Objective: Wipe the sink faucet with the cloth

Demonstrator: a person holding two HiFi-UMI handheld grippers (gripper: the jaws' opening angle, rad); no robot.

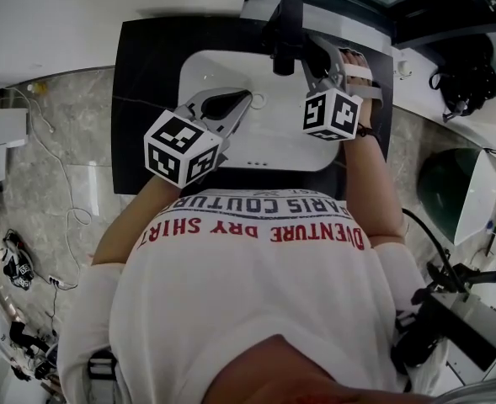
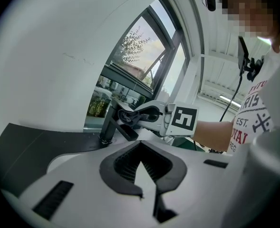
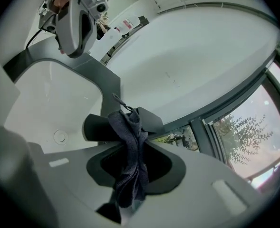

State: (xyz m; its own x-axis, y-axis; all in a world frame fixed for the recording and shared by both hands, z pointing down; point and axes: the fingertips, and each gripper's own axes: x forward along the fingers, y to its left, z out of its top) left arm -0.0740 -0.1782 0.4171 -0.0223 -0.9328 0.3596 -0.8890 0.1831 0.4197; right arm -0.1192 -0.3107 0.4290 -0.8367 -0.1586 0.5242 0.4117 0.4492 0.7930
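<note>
The right gripper has its jaws closed on a dark grey cloth. The cloth is pinched in a bunch; one end hangs loose on the near side of the jaws, and the far end lies against the black faucet. The left gripper has its jaws brought together at the tips, with nothing between them. It hovers over the left part of the white sink, apart from the faucet.

The faucet stands at the far edge of the sink, on the black counter. The right gripper is drawn up close on its right side.

As for progress, the cloth is gripped and at the spout, so I judge the wipe to be under way rather than finished. No view shows which parts of the faucet have been covered. The base and the far side probably remain to be done.

From the head view, the right gripper covers part of the faucet and no cloth can be seen there. The right gripper view shows only the spout, cut off behind the cloth. The contact looks like touching, though the wide lens makes it hard to be sure.
</note>
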